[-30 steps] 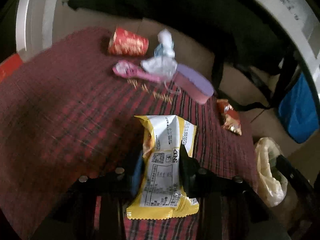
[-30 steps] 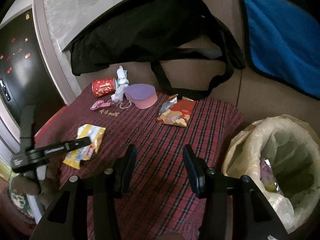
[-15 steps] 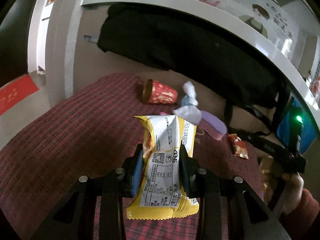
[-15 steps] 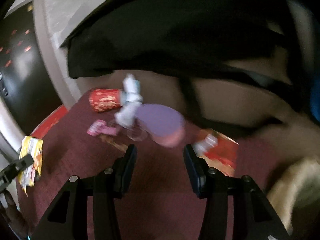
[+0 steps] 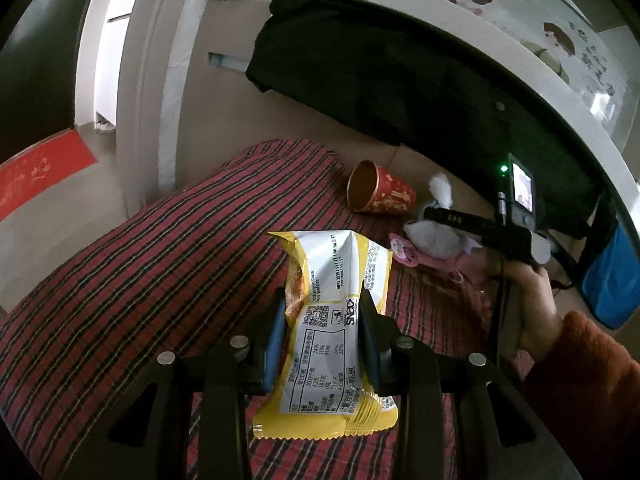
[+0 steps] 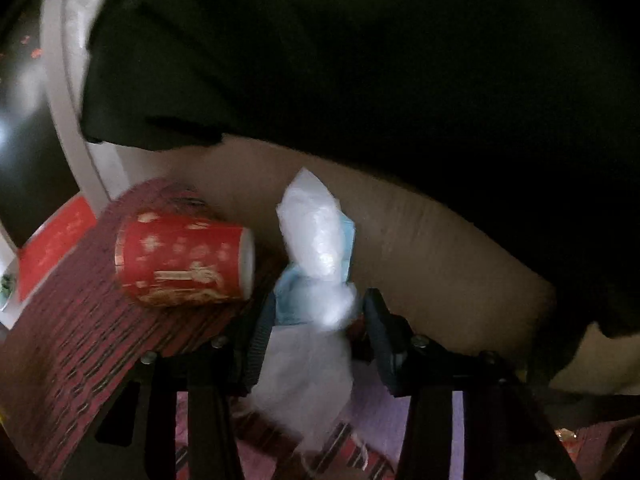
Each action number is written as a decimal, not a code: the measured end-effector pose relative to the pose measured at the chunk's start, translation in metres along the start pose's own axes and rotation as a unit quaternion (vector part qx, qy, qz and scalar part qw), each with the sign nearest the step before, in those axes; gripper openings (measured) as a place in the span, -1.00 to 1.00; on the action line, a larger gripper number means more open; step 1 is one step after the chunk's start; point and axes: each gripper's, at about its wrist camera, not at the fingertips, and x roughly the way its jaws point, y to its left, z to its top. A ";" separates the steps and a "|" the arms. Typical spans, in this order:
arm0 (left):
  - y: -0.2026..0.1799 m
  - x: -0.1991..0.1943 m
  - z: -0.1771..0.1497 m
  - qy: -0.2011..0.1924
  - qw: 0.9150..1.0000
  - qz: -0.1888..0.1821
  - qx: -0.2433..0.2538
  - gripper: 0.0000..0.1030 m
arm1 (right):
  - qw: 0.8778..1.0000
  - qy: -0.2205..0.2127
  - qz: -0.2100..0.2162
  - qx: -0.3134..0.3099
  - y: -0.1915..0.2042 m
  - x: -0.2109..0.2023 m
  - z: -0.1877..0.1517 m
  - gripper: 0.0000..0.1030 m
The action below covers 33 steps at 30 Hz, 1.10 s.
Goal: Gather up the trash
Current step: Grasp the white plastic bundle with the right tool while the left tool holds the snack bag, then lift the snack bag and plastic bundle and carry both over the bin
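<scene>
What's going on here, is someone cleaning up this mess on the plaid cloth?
Yes, a person is collecting trash with a gripper in each hand. The left gripper is clamped on a yellow snack wrapper, lifted above the plaid cloth. The right gripper has just been closing around a crumpled white and blue wad beside a tipped red paper cup; whether the pads press on it yet is unclear in the blur.

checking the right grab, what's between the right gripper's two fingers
In the right wrist view, crumpled white tissue with a blue face mask sits between the right gripper fingers, which have just been closing. The red cup lies beside them.
</scene>
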 end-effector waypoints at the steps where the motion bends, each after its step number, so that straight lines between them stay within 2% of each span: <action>1: -0.002 0.000 0.000 -0.001 1.000 0.000 0.001 -0.33 | 1.000 0.012 0.016 0.004 -0.001 0.004 0.001 -0.39; 2: -0.005 -0.001 0.000 -0.003 1.000 -0.001 0.002 -0.33 | 1.000 0.015 0.023 0.002 -0.002 0.002 0.000 -0.40; 5: -0.015 -0.005 0.001 -0.012 1.000 -0.010 0.008 -0.33 | 0.999 -0.018 0.029 -0.005 -0.007 -0.027 -0.005 -0.42; 12: -0.066 -0.023 0.006 -0.036 0.998 -0.046 0.038 -0.33 | 0.993 -0.074 0.087 0.037 -0.035 -0.142 -0.037 -0.42; 16: -0.102 -0.041 0.005 -0.056 0.995 -0.058 0.065 -0.33 | 0.990 -0.120 0.069 0.013 -0.044 -0.213 -0.065 -0.42; 21: -0.156 -0.063 0.001 -0.085 0.989 -0.076 0.099 -0.33 | 0.987 -0.161 0.027 0.005 -0.070 -0.276 -0.094 -0.42; 29: -0.243 -0.086 -0.009 -0.131 0.975 -0.099 0.150 -0.33 | 0.981 -0.189 0.015 0.041 -0.126 -0.337 -0.127 -0.42; 33: -0.279 -0.090 -0.015 -0.142 0.969 -0.112 0.169 -0.33 | 0.977 -0.206 -0.001 0.047 -0.155 -0.369 -0.146 -0.42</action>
